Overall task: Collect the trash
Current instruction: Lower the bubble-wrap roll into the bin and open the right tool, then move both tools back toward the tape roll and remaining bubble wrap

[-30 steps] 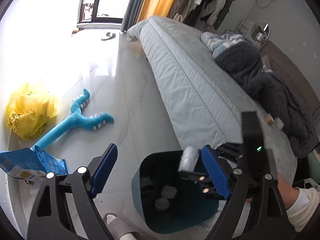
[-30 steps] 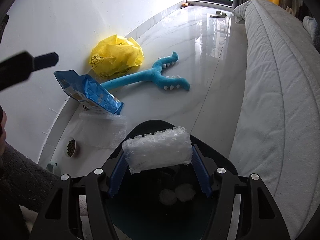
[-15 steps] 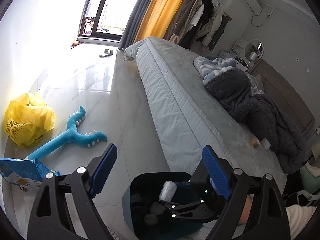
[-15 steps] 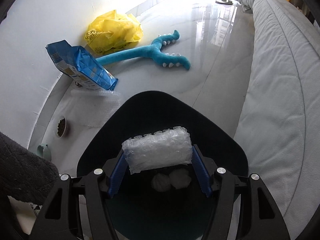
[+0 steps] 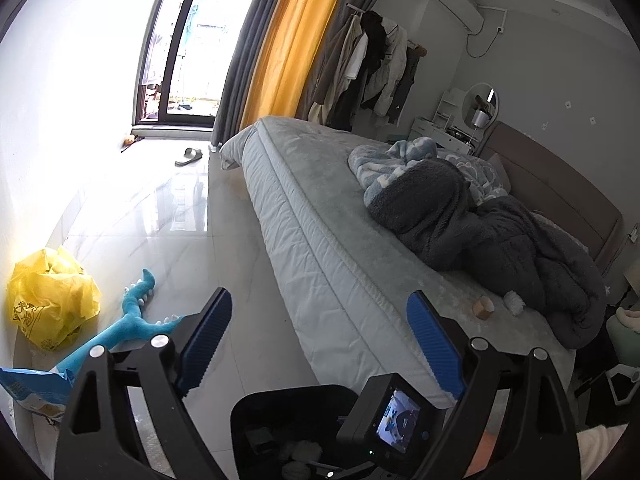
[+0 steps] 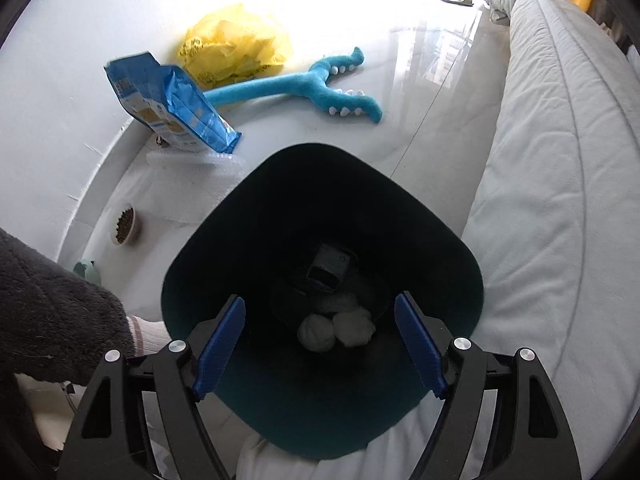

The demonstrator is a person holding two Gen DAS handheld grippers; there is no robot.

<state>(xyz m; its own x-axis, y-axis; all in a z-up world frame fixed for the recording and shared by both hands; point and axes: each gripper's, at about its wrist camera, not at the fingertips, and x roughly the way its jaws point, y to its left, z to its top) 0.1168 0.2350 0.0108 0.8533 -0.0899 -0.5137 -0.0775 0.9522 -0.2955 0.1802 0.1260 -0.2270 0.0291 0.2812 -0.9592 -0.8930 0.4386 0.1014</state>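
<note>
While the right gripper hangs over the dark bin, jaws just opened wide with nothing between them, the trash sits at the bin bottom: two white wads side by side and a dark flat piece beyond them. Glossy pale tile floor runs as an open lane from bin to window, bed edge on one side, wall-side clutter on the other: yellow bag, blue pouch, blue plush toy with long axis across the lane. Left gripper also spread and empty, aimed along the bed.
</note>
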